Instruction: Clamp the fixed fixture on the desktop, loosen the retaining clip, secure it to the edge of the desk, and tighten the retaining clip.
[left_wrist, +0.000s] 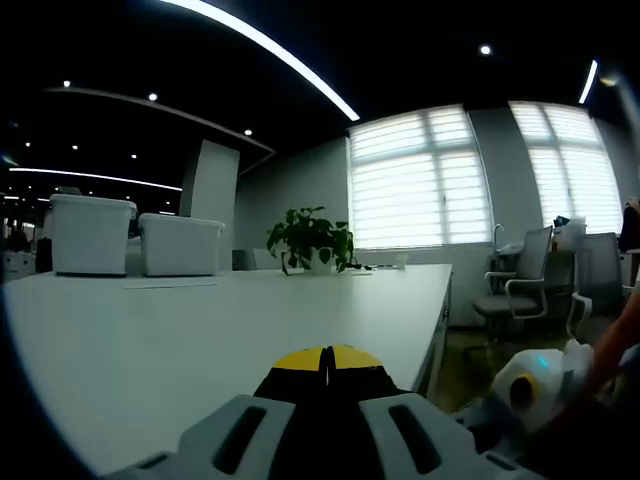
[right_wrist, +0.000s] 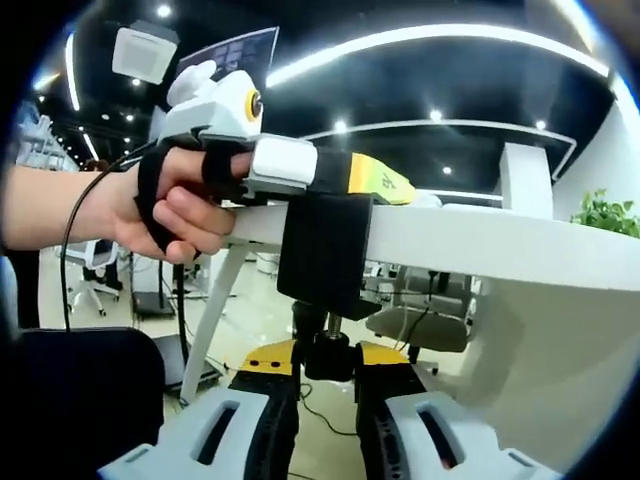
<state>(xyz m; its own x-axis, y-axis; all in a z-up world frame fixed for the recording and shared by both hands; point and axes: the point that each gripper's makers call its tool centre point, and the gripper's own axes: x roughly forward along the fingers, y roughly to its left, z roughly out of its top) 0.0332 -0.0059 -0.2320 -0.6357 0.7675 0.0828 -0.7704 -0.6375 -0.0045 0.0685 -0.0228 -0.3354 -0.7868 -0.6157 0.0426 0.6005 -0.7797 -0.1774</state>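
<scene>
Fingertips (right_wrist: 268, 357) of right gripper (right_wrist: 327, 362) narrow, closed from both sides on knob (right_wrist: 327, 352). Knob directly between the pads, at the lower end of a screw hanging from clamp (right_wrist: 325, 250). Clamp just above the fingers, black, hooked over the edge of desk (right_wrist: 500, 240), with its body down the front of the edge and its lower part below the slab. Left gripper (left_wrist: 327, 357) above and beyond the right fingers, on the desk top, carried in a hand (right_wrist: 185, 205). Yellow tips almost meeting, apparently pinched on the top part of the clamp and steadying it there. Contact between those tips not clearly visible, so grip judged, not confirmed.

Step in hand, by judgement: tightening the retaining screw with the clamp already seated on the edge.

For a good result:
- Keep the right pads square on the knob and centred on the screw axis. An off-centre hold likely to slip round the knob rather than turn it.
- Turn by rolling the wrist about the screw line, not by swinging sideways, to avoid dragging the clamp along the edge.
- Hold the left tips firm and pressed down and inward, so as to keep the clamp flush against the edge during the turn.
- Re-grip in short turns, without forcing a long twist.
- Stop once the clamp no longer rocks under the left tips.

Risks: a tilted seat, a slipping knob.
</scene>
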